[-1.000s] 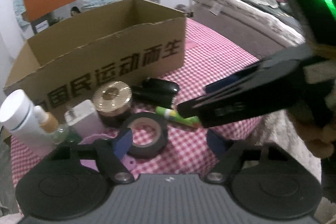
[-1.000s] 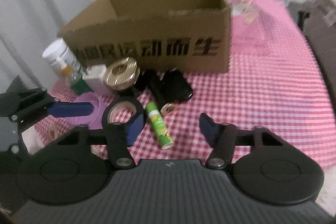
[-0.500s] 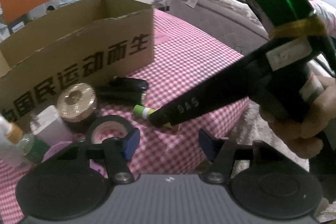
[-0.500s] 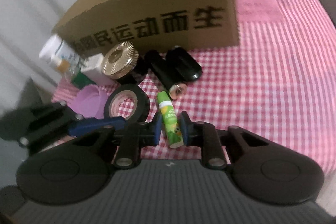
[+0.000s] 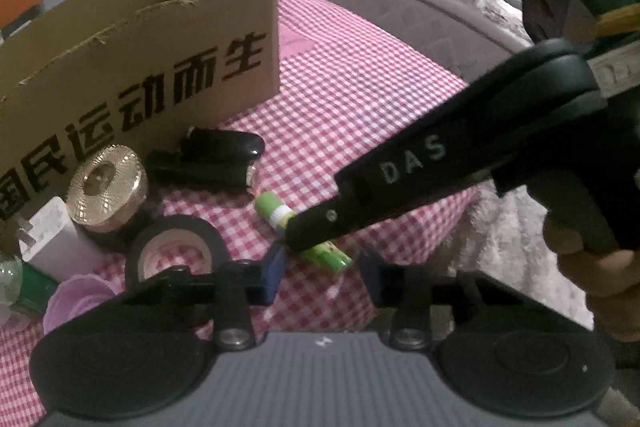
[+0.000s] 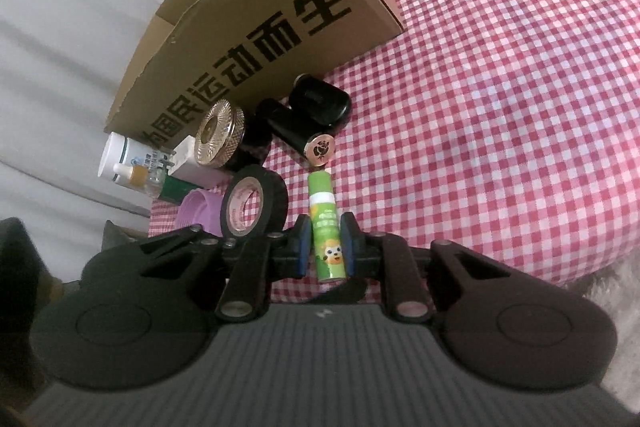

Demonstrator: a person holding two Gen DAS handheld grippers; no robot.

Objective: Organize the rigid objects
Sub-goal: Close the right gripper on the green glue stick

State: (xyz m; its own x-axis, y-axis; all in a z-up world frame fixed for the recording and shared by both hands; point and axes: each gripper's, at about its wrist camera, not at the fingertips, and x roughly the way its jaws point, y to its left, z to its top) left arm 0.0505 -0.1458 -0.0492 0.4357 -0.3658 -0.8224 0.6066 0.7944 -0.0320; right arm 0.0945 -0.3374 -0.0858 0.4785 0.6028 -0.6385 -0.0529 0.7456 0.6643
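On the checked tablecloth [image 6: 500, 115], near its front edge, the right gripper [image 6: 325, 247] clamped the green tube [image 6: 326, 227], axis parallel to its fingers; left gripper [image 5: 320, 273] hung open, empty.

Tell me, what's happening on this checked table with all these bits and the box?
A person is tidying small items with two hand-held grippers. The right hand-held gripper has closed on a green tube lying on the pink checked tablecloth; it doesn't look lifted yet. The left hand-held gripper hangs open nearby, holding nothing. A roll of black tape, a gold-lidded jar and black cases wait beside the open cardboard box.
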